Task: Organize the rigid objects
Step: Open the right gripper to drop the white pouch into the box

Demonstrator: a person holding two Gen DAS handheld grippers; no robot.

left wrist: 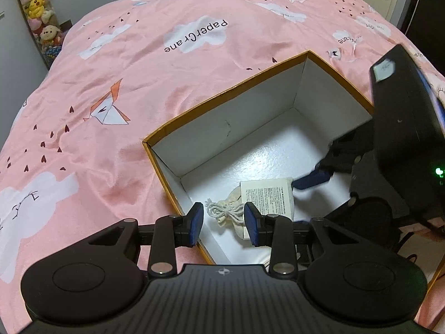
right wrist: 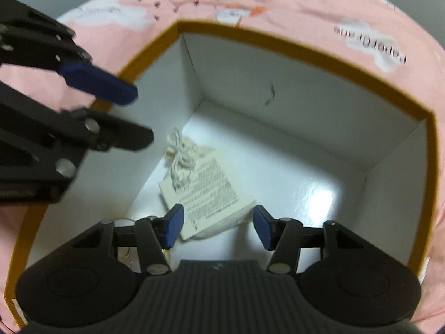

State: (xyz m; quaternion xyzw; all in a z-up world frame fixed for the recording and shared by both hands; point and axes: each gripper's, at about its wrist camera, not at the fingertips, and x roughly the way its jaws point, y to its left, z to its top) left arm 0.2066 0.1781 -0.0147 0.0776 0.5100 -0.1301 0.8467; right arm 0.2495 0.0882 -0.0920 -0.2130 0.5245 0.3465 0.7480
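- Left gripper [left wrist: 224,224]: jaws apart, nothing between them, hovering over the near corner of the box [left wrist: 222,94]. One finger sits outside the near-left wall, the other inside.
- Risk: if it drops from here, the outer finger lands on the box rim and tips or shoves the box across the bed [left wrist: 111,64].
- Right gripper [right wrist: 218,226]: also spread wide and empty, down inside the box just above the pouch.
- Cloth pouch [left wrist: 233,208] with printed card [left wrist: 268,196] lies on the box floor near the left corner, drawstring loose.
- Risk: string could snag a pad on withdrawal and drag the pouch back out.
- Both grippers crowd the same corner, so collision is likely if either closes in.
- Soft bedding under the box means any push will tilt it.
- Right view is blurred, so contact with the card is unclear.
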